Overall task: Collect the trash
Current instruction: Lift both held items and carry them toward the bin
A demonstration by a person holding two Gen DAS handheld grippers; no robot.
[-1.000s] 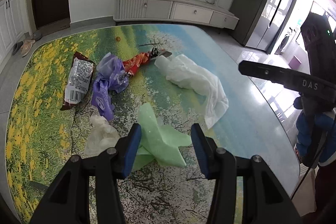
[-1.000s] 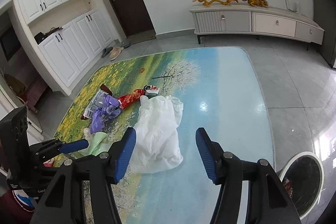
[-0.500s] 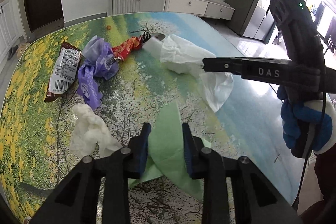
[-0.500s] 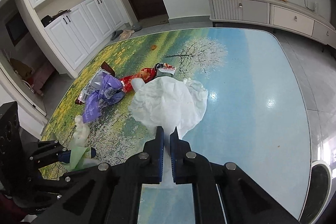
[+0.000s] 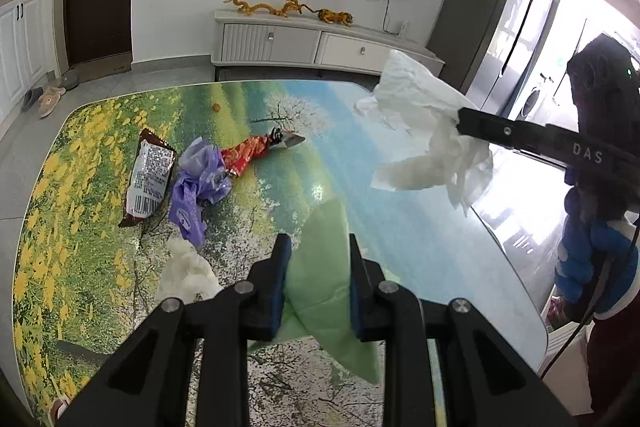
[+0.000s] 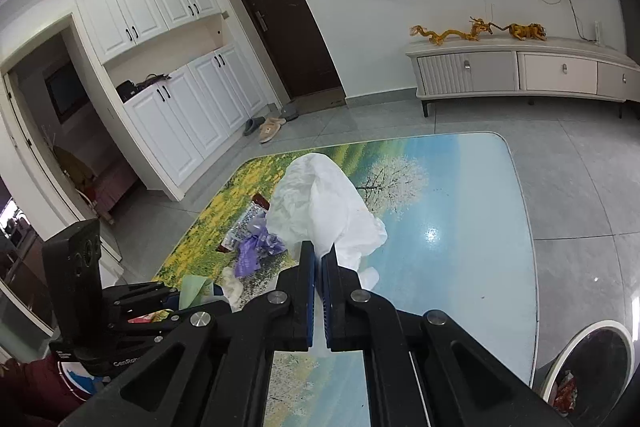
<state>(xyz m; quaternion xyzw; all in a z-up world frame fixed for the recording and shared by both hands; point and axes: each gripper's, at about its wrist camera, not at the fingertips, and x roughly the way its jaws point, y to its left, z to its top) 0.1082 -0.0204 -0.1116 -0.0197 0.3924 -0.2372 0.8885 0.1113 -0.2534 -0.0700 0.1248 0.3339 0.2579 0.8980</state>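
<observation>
My left gripper [image 5: 317,247] is shut on a pale green sheet [image 5: 320,283], raised a little over the picture-printed table [image 5: 420,247]. My right gripper [image 6: 319,249] is shut on a large white paper tissue [image 6: 324,203], which hangs in the air above the table. In the left wrist view that gripper [image 5: 460,121] reaches in from the right with the tissue [image 5: 420,131] drooping from it. On the table lie a brown snack wrapper [image 5: 148,179], a purple bag [image 5: 196,183], a red wrapper [image 5: 246,157] and a crumpled white tissue [image 5: 186,267].
A round trash bin [image 6: 592,367] stands on the floor by the table's near right corner. A small orange bit [image 5: 216,107] lies at the table's far side. A white TV cabinet [image 5: 320,43] lines the far wall. Slippers [image 6: 268,127] sit near the door.
Both grippers closed, the left on the green sheet and the right on the white tissue. Both then rose, lifting the tissue clear of the table.
</observation>
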